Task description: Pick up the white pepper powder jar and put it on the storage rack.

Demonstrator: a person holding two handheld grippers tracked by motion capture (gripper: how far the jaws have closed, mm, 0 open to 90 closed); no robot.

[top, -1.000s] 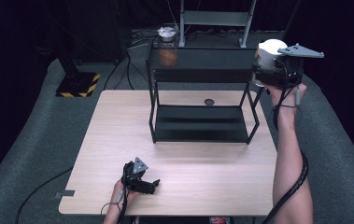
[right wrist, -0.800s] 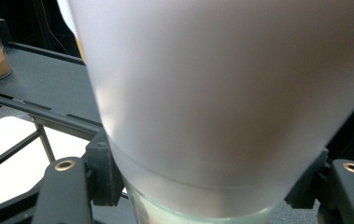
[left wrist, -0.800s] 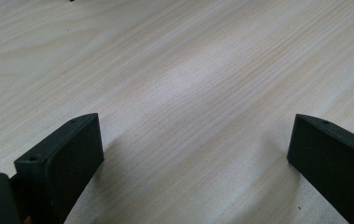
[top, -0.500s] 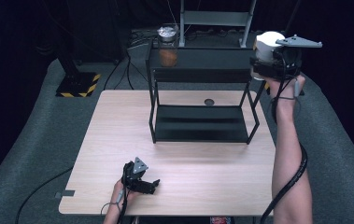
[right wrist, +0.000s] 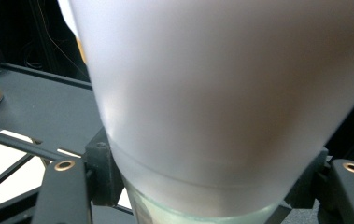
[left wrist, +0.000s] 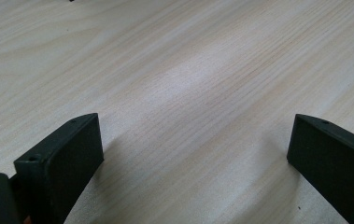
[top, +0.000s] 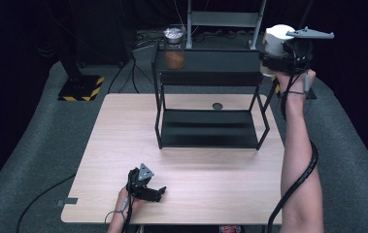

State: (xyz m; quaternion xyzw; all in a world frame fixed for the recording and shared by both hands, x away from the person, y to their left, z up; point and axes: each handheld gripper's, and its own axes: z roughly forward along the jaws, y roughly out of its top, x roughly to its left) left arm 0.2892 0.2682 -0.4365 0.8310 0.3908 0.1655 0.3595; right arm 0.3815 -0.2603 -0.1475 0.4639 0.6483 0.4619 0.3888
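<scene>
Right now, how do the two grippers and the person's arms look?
Both grippers, left and right, are black with flat, blocky black jaws and brass-coloured screw holes. Each carries a grey three-cornered plate and trails a black cable. The forearms are bare, without sleeves; the right wrist wears a thin strap.

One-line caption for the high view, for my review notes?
Right gripper holds a white jar above the black shelf bearing an orange-filled jar; left gripper rests open on the table.
</scene>
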